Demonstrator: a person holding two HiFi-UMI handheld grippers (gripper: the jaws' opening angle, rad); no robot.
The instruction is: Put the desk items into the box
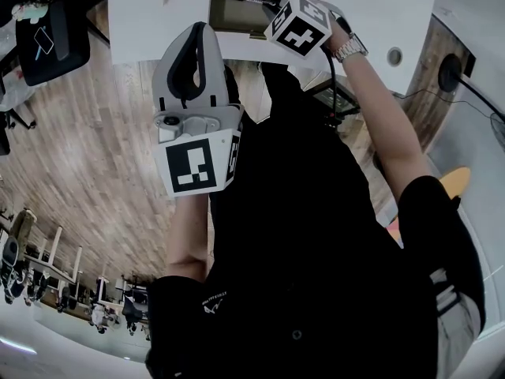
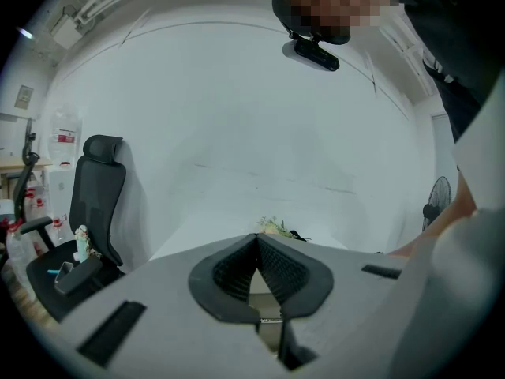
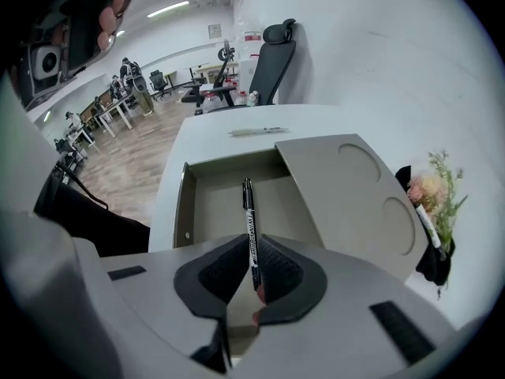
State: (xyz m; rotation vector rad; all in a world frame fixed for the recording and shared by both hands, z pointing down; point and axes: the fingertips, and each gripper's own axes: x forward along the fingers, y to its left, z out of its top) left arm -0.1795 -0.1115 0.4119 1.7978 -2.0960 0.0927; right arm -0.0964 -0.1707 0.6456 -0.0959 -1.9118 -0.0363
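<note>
A black pen with white print is pinched between the pads of my right gripper and sticks out forward, over the open grey box. In the head view the right gripper sits at the top, above the box on the white desk, with the pen pointing left. My left gripper is lifted high, close to the head camera and away from the desk. Its jaws meet at the tips with nothing between them, and in its own view the left gripper faces a white wall.
The box's lid, with two round recesses, lies pushed to the right. A second pen lies on the desk behind the box. A small bunch of flowers stands at the right. A black office chair is behind the desk.
</note>
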